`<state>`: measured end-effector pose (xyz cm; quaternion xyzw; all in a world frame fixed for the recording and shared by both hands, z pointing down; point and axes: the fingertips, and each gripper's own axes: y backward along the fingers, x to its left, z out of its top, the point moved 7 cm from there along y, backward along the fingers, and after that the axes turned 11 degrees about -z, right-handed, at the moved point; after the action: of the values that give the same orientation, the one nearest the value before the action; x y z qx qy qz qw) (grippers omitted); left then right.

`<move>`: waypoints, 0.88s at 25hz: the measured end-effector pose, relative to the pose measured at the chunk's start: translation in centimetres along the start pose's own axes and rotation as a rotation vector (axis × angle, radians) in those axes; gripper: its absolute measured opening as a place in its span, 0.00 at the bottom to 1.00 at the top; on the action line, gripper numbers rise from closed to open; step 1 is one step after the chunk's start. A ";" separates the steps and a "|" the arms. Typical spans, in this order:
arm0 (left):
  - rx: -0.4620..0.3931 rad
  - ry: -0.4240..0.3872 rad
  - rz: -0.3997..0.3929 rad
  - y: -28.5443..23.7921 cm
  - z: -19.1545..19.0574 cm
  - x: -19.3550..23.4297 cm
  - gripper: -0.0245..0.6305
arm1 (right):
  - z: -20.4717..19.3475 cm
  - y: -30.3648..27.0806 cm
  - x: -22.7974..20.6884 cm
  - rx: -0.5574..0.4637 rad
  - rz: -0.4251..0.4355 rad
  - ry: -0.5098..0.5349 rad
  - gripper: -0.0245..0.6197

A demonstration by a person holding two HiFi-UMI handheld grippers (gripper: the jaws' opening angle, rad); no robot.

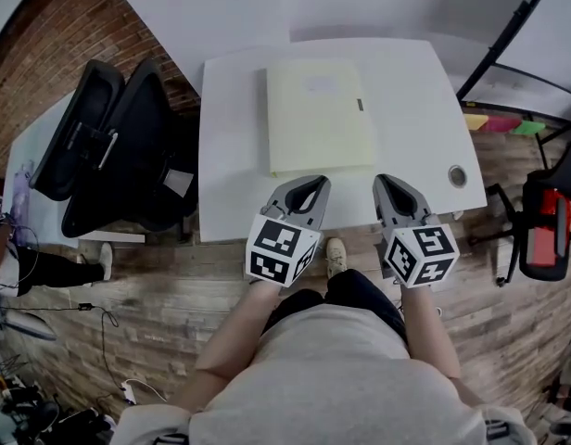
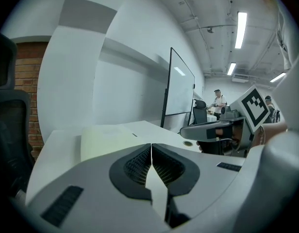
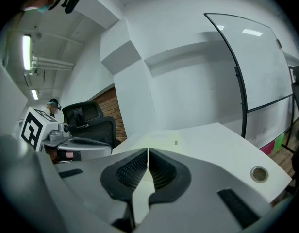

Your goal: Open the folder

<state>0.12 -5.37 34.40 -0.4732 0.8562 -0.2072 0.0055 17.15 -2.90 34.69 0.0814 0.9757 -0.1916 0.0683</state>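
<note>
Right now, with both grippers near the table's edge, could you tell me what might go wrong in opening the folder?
The left gripper and right gripper are shut and empty; they may shove the closed folder instead of pinching its cover. Lying flat on the smooth table, it could slide away.

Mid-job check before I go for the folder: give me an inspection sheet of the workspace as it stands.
Surface: white table, level, with a cable grommet near its right corner.
Job's things: pale yellow folder, closed, lying flat on the table.
Clutter: nothing seen on the table.
Tools: left tool and right tool both shut and empty, at the table's near edge by the folder.
Cables: loose cables on the floor at left, away from the table.
Surroundings: black office chair at the table's left, red and black chair at right, wood floor, brick wall.
</note>
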 end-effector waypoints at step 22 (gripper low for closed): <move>0.353 -0.475 0.074 -4.9 -1.4 3.7 0.27 | -1.5 -6.4 -4.7 0.110 -0.011 -0.056 0.07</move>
<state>1.79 -10.15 38.14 -0.4686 0.7984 -0.2359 0.2956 20.36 -8.78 39.16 0.0742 0.9619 -0.2474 0.0900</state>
